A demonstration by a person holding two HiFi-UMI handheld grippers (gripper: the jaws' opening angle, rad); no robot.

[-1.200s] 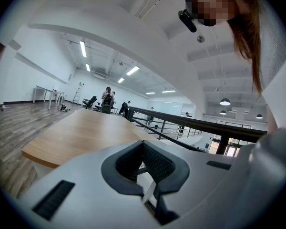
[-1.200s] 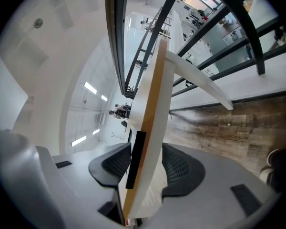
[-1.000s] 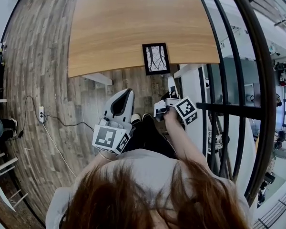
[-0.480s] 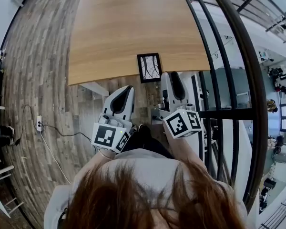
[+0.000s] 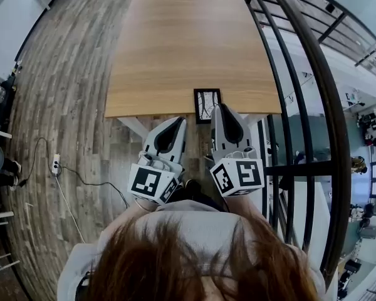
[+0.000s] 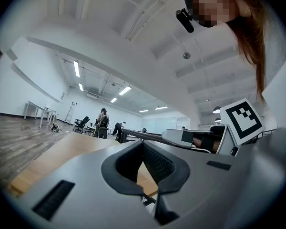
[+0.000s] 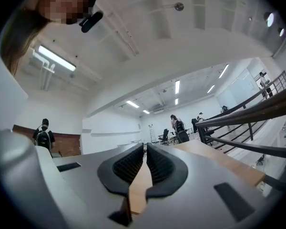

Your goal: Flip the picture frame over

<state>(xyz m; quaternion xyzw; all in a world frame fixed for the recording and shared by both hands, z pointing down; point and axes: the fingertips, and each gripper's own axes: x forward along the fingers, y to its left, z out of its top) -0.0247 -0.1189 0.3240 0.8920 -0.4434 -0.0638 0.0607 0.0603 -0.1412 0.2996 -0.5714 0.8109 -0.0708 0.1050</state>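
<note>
Picture frame (image 5: 207, 105) lies flat at the near edge of the wooden surface (image 5: 188, 42), print side up, black border, branch-like image showing.

My left hand-held gripper (image 5: 180, 120) is off the near edge of the surface, over the plank floor (image 5: 62, 105). Pads meet at the tip; nothing between them.

My right hand-held gripper (image 5: 217, 107): jaws have just been closing and are now nearly together, only a thin slit left, with nothing in it. In the head view its tip sits just beside the frame's near right corner; contact cannot be told.

Black railing (image 5: 301, 74) runs along my right side.
</note>
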